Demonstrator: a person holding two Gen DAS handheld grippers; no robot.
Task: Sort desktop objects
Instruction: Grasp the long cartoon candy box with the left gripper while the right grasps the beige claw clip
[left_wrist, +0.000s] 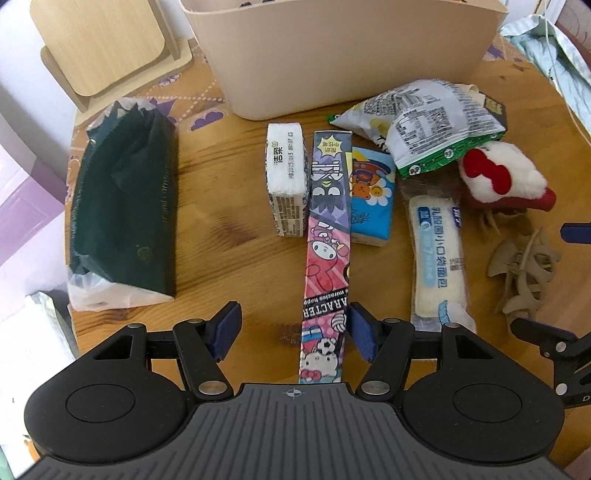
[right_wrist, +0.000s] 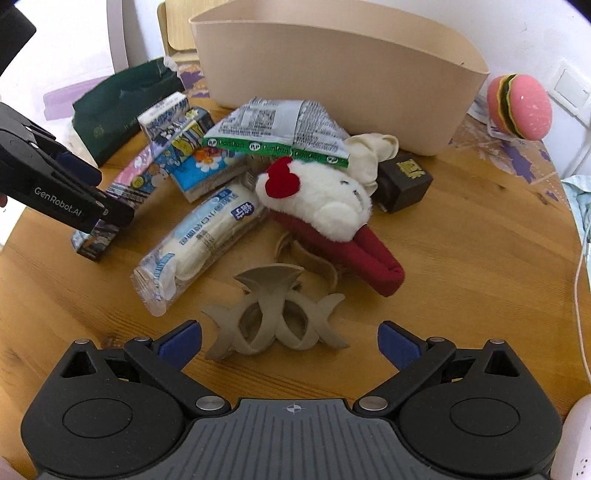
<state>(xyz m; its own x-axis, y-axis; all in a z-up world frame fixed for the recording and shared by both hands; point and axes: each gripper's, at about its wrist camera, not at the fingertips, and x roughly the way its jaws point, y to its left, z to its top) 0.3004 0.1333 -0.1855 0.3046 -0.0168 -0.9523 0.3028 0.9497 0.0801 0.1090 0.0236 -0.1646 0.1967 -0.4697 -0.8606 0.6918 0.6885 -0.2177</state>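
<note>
We see a wooden table (left_wrist: 229, 229) with many small things in front of a big beige bin (left_wrist: 343, 59). In the left wrist view, our left gripper (left_wrist: 293, 332) has its blue pads wide apart. A long cartoon box (left_wrist: 328, 254) lies between them, nearer the right pad, and we cannot tell if it touches. Left of it sits a dark green tissue pack (left_wrist: 125, 206), well apart. Only this view shows the box's whole length.

In the right wrist view, our right gripper (right_wrist: 290, 345) is wide too, and holds nothing. A beige hair claw clip (right_wrist: 275, 314) lies just ahead of its pads. Behind the clip are a bread pack (right_wrist: 199, 243) and a white plush toy (right_wrist: 325, 206). Only this view shows a pink burger toy (right_wrist: 519, 107) far right and a small dark box (right_wrist: 404, 181).
</note>
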